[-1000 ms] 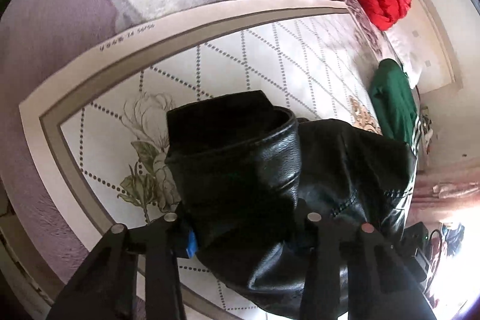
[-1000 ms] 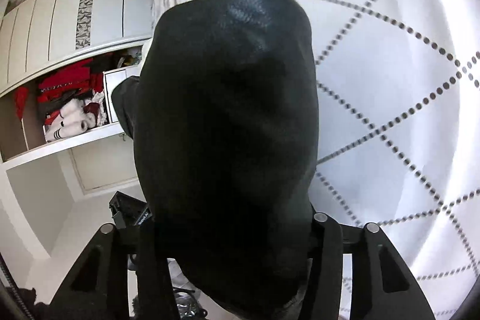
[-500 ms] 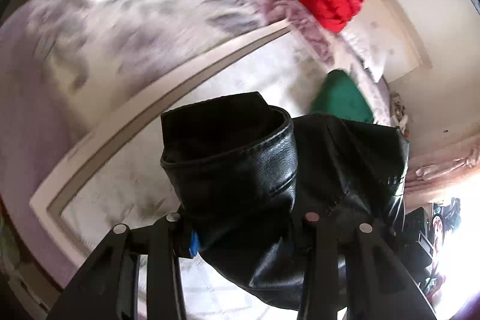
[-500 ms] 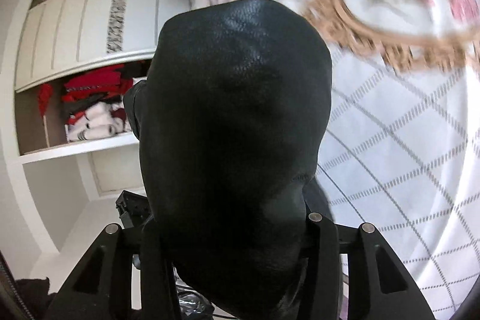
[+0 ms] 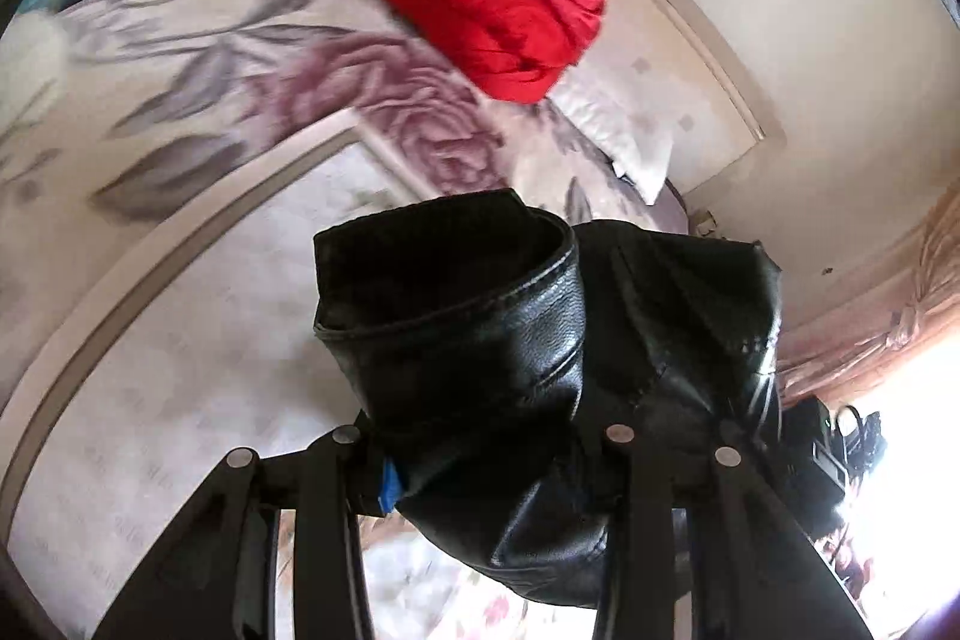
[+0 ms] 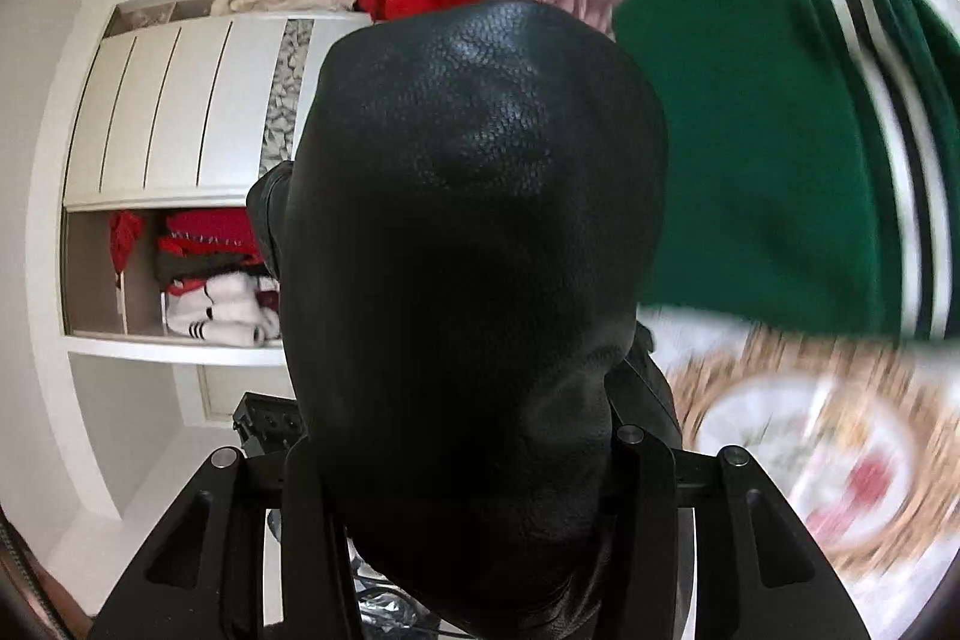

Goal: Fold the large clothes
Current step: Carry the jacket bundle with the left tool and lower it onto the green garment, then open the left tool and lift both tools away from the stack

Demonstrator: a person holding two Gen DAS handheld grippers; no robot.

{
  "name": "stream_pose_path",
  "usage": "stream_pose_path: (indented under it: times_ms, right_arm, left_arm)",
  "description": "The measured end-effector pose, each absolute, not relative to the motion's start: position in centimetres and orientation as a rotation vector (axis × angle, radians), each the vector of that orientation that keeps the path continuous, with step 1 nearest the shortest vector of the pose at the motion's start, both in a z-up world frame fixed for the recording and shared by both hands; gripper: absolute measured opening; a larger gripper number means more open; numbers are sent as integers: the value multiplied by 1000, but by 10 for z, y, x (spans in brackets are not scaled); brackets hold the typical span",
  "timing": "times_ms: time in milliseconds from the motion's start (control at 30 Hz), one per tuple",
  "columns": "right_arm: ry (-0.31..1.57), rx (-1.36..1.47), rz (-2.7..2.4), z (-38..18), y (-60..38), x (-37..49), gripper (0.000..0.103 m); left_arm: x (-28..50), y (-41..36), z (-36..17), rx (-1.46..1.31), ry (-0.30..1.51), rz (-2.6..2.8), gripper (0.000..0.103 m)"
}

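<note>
Left wrist: left tool (image 5: 480, 460) clamping black leather jacket (image 5: 480, 340); right tool (image 6: 462, 466) apparently gripping jacket too, bulging ahead.

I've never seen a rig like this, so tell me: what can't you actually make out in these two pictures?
- Right wrist view: the black leather garment hides the fingertips and the bed beneath.
- Right wrist view: the green garment is motion-blurred and cut off at the edge.
- Left wrist view: the leather garment covers the fingertips; its overall shape stays unclear.
</note>
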State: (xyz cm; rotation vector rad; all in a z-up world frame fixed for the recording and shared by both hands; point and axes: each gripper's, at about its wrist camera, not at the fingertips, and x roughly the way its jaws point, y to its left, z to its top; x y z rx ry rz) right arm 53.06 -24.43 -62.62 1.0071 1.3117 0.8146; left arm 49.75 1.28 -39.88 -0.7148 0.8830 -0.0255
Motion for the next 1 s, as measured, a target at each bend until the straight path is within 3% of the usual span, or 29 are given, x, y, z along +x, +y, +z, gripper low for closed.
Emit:
stream_pose_path:
  times_ms: [200, 267, 367, 433, 567, 600, 767, 900, 1000]
  right_arm:
    - [1449, 1022, 720, -716, -293, 643, 50]
    - [1529, 999, 639, -753, -306, 660, 54]
    - [1574, 987, 616, -780, -314, 670, 67]
    - [1567, 953, 614, -773, -312, 674, 73]
    - [1537, 693, 436, -731, -306, 662, 91]
    - [1507, 583, 361, -712, -302, 653, 93]
    - [1364, 143, 8, -665, -283, 584, 102]
    - [1295, -21, -165, -643, -268, 528, 102]
    - [1243, -89, -244, -611, -248, 493, 102]
  left_arm:
    - [591, -29, -495, -642, 1064, -52, 35]
    - [601, -40, -528, -631, 1135, -61, 35]
    - [595, -46, -534, -609, 1135, -82, 37]
    - [595, -43, -530, -589, 1144, -99, 40]
    - [587, -45, -513, -454, 1158, -61, 84]
    - [585, -46, -508, -405, 1153, -38, 89]
    - [559, -53, -473, -171, 1108, 57, 91]
    - [535, -65, -445, -7, 1098, 90, 99]
    - [512, -70, -416, 12, 1092, 64, 100]
